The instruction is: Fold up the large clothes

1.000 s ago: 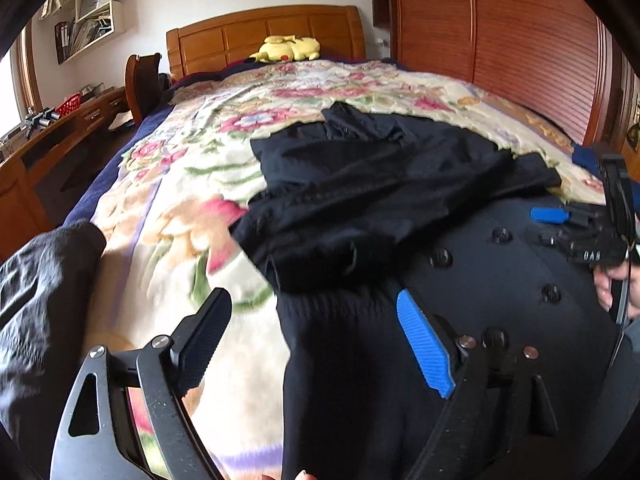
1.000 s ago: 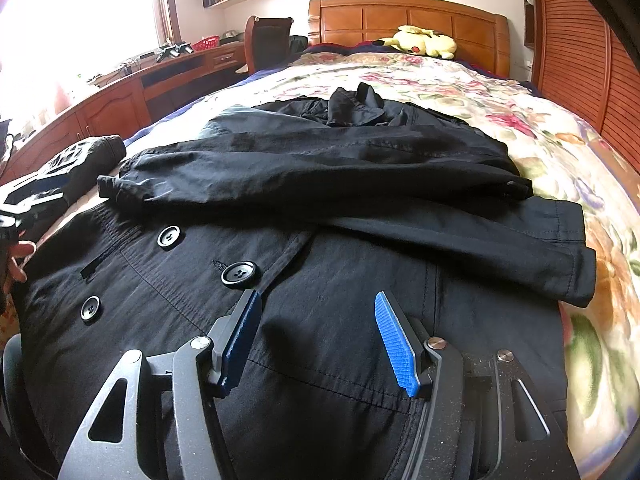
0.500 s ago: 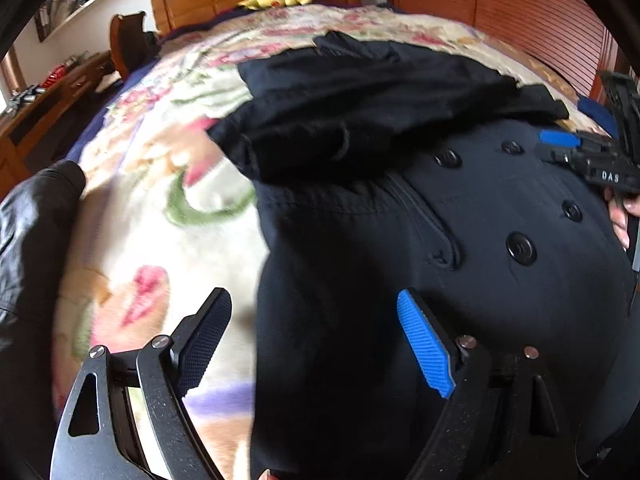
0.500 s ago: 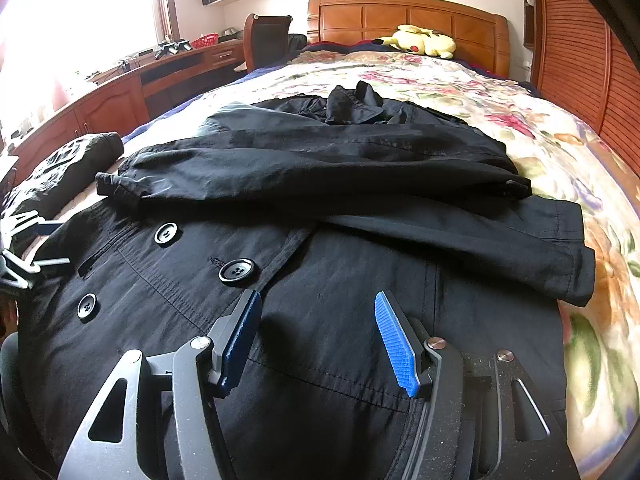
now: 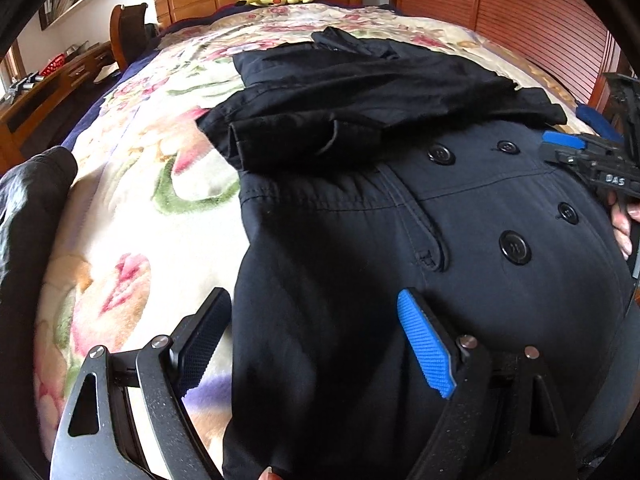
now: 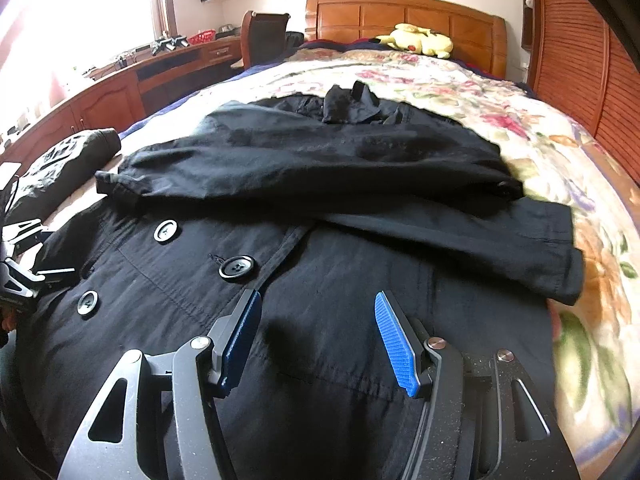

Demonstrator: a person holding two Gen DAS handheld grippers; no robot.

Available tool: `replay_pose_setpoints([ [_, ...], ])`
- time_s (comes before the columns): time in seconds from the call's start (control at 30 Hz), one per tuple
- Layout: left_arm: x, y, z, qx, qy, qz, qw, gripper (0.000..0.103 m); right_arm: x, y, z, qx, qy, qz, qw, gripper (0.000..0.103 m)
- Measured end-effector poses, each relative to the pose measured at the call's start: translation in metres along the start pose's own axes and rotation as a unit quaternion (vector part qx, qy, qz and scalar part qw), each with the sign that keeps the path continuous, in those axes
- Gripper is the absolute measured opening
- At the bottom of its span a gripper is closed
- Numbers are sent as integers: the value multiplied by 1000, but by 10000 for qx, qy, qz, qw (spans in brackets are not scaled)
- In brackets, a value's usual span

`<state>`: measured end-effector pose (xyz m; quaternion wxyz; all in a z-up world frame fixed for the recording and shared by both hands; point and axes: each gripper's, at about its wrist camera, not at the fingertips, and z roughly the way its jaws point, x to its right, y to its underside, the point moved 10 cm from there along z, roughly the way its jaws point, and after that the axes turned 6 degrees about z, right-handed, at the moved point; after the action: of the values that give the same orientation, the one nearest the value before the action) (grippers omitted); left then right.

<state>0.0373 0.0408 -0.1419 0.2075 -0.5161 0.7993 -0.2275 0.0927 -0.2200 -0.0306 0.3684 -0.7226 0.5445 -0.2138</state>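
Spread over the floral bed quilt [image 5: 132,216], the black double-breasted coat [image 6: 320,264] looks heavy, limp and bulky, best pinched at its near hem corners, while left gripper [image 5: 316,332] and right gripper [image 6: 318,332] hover wide open, empty.

- We are in a bedroom at home.
- We see a big bed [image 6: 460,92] with a flowery blanket [image 5: 152,208].
- A yellow soft toy [image 6: 418,40] lies by the wooden headboard [image 6: 400,16].
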Motion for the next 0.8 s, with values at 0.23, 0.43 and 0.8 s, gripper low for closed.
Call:
replay_pose_setpoints([
  [0.23, -20, 10, -27, 252, -118, -112, 9995, 86, 17, 17, -51, 269, 241, -77, 9993, 61],
  [0.43, -44, 21, -47, 455, -288, -288, 9981, 86, 64, 46, -93, 302, 700, 258, 9968, 61],
  [0.8, -45, 35, -55, 687, -265, -424, 9964, 80, 85, 86, -126, 160, 1110, 512, 9924, 61],
])
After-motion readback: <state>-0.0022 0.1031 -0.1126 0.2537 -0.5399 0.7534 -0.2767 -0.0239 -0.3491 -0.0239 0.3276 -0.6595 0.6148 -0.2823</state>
